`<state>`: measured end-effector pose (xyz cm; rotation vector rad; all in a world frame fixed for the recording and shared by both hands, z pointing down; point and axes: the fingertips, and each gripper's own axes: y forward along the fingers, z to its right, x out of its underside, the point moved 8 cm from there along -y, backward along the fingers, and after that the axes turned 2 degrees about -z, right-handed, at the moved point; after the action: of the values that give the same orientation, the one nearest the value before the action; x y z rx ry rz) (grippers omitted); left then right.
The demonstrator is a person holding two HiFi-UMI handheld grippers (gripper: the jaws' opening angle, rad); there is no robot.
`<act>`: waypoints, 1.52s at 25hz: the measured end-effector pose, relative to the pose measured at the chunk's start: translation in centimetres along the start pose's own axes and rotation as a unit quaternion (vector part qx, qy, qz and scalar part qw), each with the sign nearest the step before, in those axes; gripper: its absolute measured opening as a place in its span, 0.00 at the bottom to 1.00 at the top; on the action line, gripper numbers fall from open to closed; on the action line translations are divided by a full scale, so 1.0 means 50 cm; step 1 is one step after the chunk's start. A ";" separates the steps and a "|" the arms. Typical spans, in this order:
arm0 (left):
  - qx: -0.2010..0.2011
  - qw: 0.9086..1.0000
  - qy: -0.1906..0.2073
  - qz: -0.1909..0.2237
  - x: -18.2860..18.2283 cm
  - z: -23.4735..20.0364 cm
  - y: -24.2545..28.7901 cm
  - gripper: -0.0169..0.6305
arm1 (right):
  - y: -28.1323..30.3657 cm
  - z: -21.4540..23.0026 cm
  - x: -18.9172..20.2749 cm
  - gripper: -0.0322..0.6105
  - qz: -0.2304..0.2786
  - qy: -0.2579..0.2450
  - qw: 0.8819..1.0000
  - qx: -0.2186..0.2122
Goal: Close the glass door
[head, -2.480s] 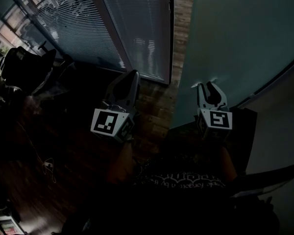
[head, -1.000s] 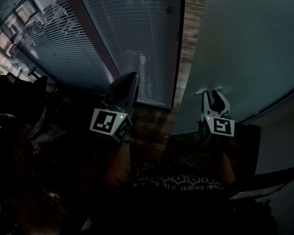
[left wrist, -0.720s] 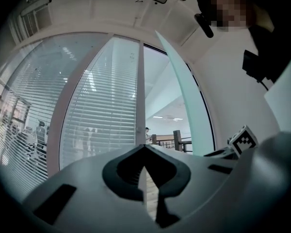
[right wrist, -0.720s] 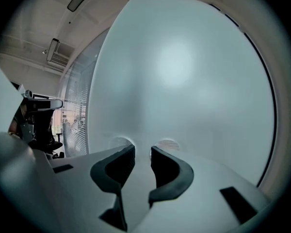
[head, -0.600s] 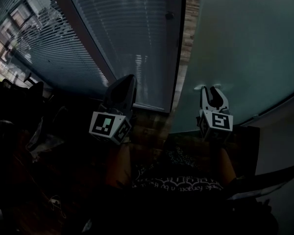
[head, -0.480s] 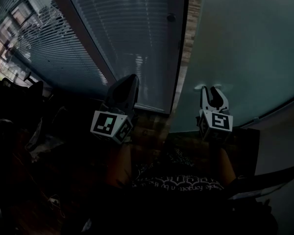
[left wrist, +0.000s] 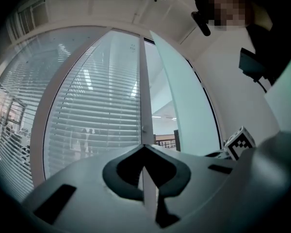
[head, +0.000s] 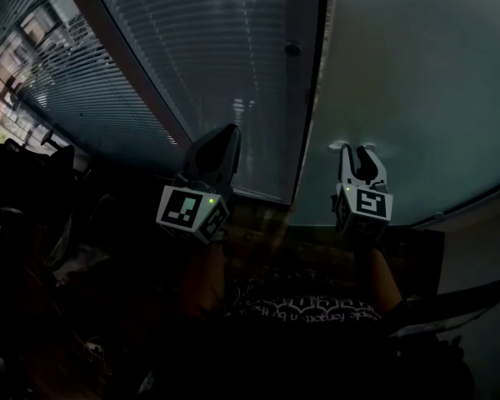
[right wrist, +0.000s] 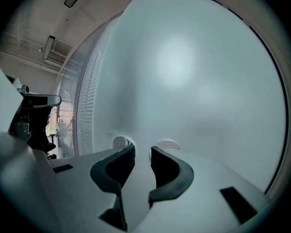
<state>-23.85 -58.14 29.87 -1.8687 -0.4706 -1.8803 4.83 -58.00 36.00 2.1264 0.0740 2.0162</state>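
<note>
Glass door (head: 417, 82) ajar, dead ahead of right gripper (head: 356, 150), whose jaws stand slightly apart on nothing with tips close on its frosted face; door's upright free edge lies just left, and beyond it left gripper (head: 225, 132), jaws together and empty, faces the blinds (head: 192, 48).

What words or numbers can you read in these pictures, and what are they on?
There are no clear words or numbers.
On the left gripper, the cube: black-and-white squares, a pattern and not letters.
On the right gripper, the cube: the same kind of pattern.
On the person's shirt: pale print, too dark and small to read.
On the glass door: no writing seen.
</note>
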 end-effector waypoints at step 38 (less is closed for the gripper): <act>0.009 1.000 -0.002 -0.003 0.041 -0.038 0.086 0.03 | 0.222 0.060 -0.026 0.21 -0.004 0.011 0.999 0.038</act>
<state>-23.11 -62.92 31.58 -1.8610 -0.4937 -1.8710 6.56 -69.42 36.67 2.1441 0.1654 2.0642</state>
